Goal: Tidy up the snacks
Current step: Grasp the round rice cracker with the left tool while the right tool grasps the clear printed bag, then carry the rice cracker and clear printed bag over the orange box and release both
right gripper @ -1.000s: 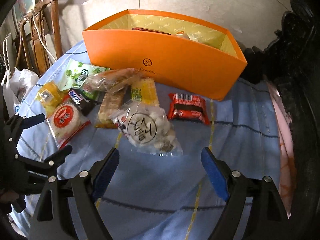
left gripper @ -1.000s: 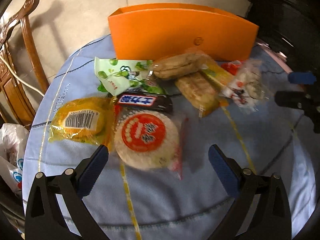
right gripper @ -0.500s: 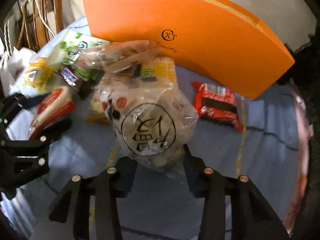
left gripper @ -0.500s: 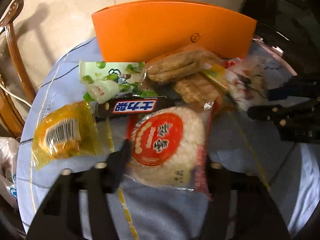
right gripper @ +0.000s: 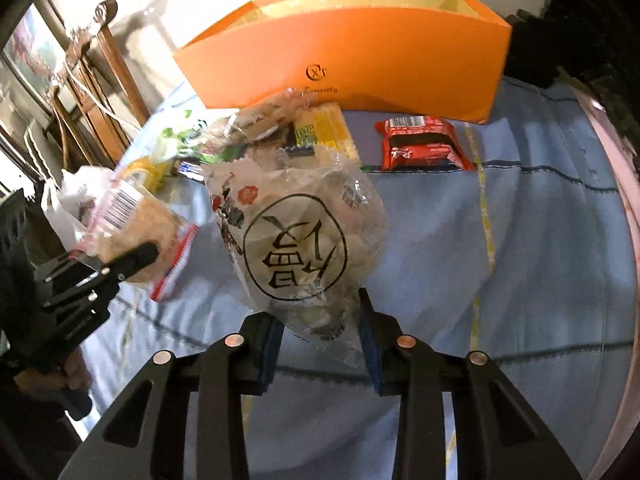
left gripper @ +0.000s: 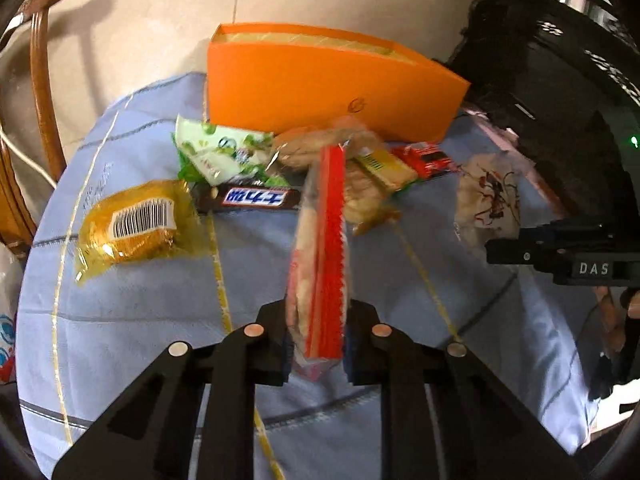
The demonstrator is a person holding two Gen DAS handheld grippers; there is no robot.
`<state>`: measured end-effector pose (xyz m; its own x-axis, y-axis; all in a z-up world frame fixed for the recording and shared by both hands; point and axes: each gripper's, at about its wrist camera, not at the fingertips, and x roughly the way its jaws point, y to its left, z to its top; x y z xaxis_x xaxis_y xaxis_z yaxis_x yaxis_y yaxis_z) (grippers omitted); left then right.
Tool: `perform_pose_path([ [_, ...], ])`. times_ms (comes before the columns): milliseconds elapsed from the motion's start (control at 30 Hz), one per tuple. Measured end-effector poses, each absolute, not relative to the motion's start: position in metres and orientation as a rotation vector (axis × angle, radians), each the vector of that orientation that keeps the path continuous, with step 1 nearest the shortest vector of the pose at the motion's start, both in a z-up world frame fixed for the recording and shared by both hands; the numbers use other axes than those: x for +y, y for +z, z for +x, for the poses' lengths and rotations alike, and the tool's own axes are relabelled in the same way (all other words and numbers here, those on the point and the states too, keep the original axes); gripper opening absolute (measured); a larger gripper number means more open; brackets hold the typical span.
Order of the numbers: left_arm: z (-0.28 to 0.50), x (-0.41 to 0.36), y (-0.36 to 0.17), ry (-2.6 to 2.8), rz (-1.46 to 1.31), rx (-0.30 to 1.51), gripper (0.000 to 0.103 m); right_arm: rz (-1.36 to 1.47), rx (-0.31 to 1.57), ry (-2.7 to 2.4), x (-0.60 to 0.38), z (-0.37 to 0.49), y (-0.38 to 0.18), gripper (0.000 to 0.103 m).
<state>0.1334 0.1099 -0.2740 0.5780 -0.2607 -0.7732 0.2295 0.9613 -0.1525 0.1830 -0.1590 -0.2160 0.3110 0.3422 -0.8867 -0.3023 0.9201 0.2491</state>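
Glossy plastic wrappers glint on a matt, stitched blue cloth. Behind stand a smooth orange card box and a polished wooden chair.

Pale tiled floor lies beyond the cloth-covered counter; a carved wooden chair stands left, dark furniture right.

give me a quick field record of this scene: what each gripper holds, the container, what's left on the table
left gripper: shut on rice cracker pack, held edge-on
right gripper: shut on clear candy bag
container: orange box, open top, behind the snacks
left on blue tablecloth: red wafer pack, chocolate bar, yellow cake pack, green pea pack
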Motion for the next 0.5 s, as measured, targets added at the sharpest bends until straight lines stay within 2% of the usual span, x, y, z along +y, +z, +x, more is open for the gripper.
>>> perform_pose_path([
  [300,0.117,0.102,-0.228,-0.334,-0.025,0.821,0.017,0.103,1.082,0.431,-0.176,0.169,-0.171,0.035],
  [500,0.130,0.099,-0.258,-0.272,0.032,0.918,0.018,0.111,1.107,0.414,-0.178,0.165,-0.176,0.035],
])
